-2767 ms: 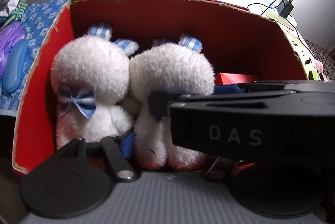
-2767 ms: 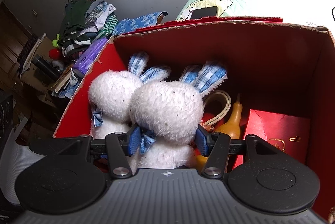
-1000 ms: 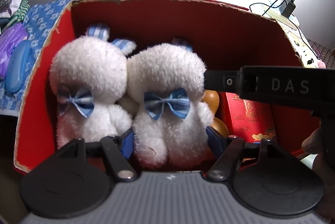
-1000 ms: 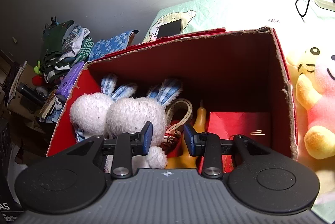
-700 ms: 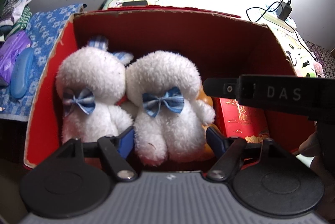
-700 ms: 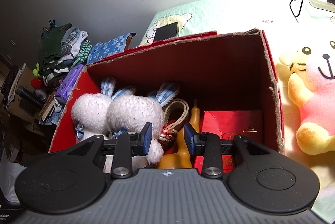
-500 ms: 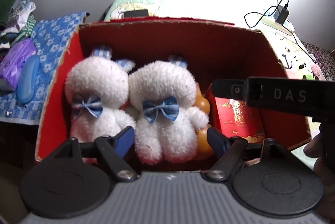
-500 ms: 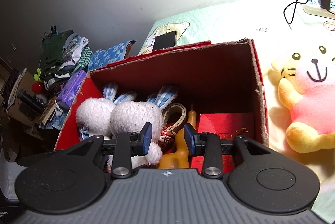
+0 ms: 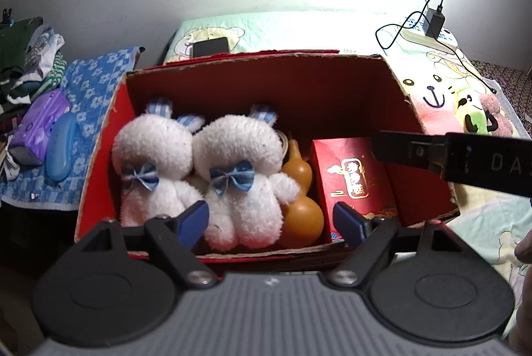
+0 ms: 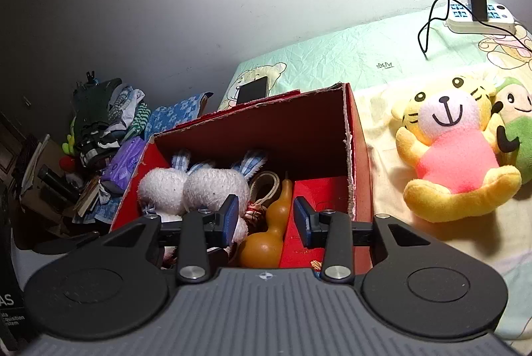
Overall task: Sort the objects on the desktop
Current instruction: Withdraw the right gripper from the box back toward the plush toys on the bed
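The bed (image 10: pixel 332 56) with its cartoon sheet stretches beyond both claws, and the red box (image 9: pixel 429 136) stands on it straight ahead of and below them. To the right of the right claw (image 10: pixel 266 219), outside the box, lies a yellow tiger toy (image 10: pixel 455 149). Inside the box, ahead of the left claw (image 9: pixel 271 219), two white rabbits (image 9: pixel 232 163) sit side by side, touching, the right one in line with the gap between the claw's tips and free of both. Right of them, ahead of that claw's right tip, stands a red packet (image 9: pixel 352 176); between packet and rabbits is an orange gourd (image 9: pixel 299 199). The left claw's jaws are opening with nothing pressed between them. The right claw hangs over the near edge of the box, its jaws a modest way apart and empty, the gourd seen below through the gap. A phone (image 9: pixel 211 46) lies on the sheet beyond the box
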Demonstrator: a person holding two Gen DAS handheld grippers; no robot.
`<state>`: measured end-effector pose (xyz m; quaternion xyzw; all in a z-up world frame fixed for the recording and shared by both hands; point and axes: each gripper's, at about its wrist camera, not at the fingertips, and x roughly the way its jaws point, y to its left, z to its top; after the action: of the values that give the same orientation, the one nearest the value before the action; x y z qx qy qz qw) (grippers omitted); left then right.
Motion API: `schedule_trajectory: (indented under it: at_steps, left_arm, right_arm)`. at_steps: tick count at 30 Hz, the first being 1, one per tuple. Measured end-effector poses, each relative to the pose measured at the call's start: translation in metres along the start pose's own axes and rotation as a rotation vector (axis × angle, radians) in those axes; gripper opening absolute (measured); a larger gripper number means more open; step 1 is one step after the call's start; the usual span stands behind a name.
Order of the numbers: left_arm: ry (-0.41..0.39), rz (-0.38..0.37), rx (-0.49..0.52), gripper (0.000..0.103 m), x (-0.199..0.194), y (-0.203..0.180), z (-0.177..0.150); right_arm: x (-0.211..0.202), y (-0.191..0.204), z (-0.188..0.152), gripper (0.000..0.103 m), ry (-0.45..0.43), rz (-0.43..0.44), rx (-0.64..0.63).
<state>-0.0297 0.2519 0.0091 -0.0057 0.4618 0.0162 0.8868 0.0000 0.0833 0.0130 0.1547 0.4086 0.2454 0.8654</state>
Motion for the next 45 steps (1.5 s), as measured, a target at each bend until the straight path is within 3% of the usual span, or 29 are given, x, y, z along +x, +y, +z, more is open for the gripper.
schedule_trajectory:
  at_steps: [12,29,40,45]
  left_arm:
    - [-0.029,0.019,0.041,0.083,-0.014,-0.072,0.019]
    - [-0.011,-0.043,0.126,0.085,0.010,-0.197,0.035]
    - [0.069,-0.164,0.109,0.085,0.064,-0.240,0.025]
    - [0.067,-0.267,0.097,0.084,0.077,-0.258,0.038]
  right_arm:
    - [-0.049,-0.058,0.012,0.040,-0.035,0.052,0.057]
    - [-0.085,-0.175,0.023,0.044,-0.013,-0.025,0.141]
    - [-0.077,-0.249,0.023,0.044,0.033,-0.105,0.203]
    - [-0.080,-0.286,0.028,0.044,0.011,-0.177,0.247]
